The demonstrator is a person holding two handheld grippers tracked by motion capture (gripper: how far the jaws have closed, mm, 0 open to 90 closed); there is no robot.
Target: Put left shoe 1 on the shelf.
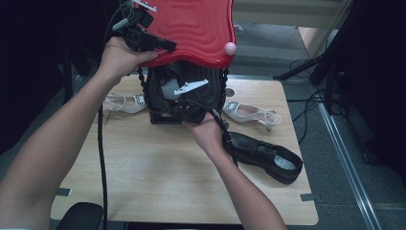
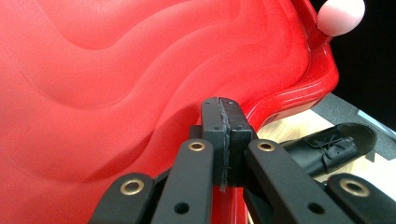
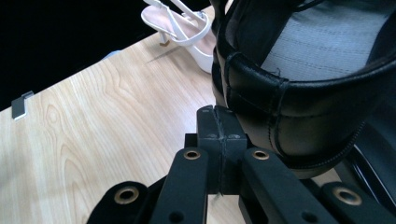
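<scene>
- Person's left forearm (image 1: 45, 158): nearest the camera. It runs up to the near-left edge of the red lid (image 1: 191, 24).
- Left claw (image 2: 223, 105): jaws pressed fully together, flat against the lid's wavy red surface. No lid edge shows between the pads, so whether they pinch it cannot be told. The hand (image 1: 119, 57) carries the claw at the lid's left rim.
- Red lid: raised and tilted above the far middle of the table (image 1: 158, 182), with a pink knob (image 1: 230, 48) at its right corner.
- Dark boxy bulk (image 1: 184, 91): directly under the lid. It is too dark to name.
- Right claw (image 3: 218, 114): jaws closed tight on nothing, tips just beside the heel collar of a black shoe with grey lining (image 3: 299, 107), below the lid.
- Black lace-up shoe (image 1: 265, 155): lying on the table, below and to the right of the lid.
- White sandals: one below the lid's left end (image 1: 122, 102), one below its right end (image 1: 251, 114).
- Step in hand, as judged: the lid is kept lifted while the right claw works at the black shoe beneath it.
- Next move, as judged: the right claw must open and take the shoe's collar, while the left keeps the lid high enough to clear it.
</scene>
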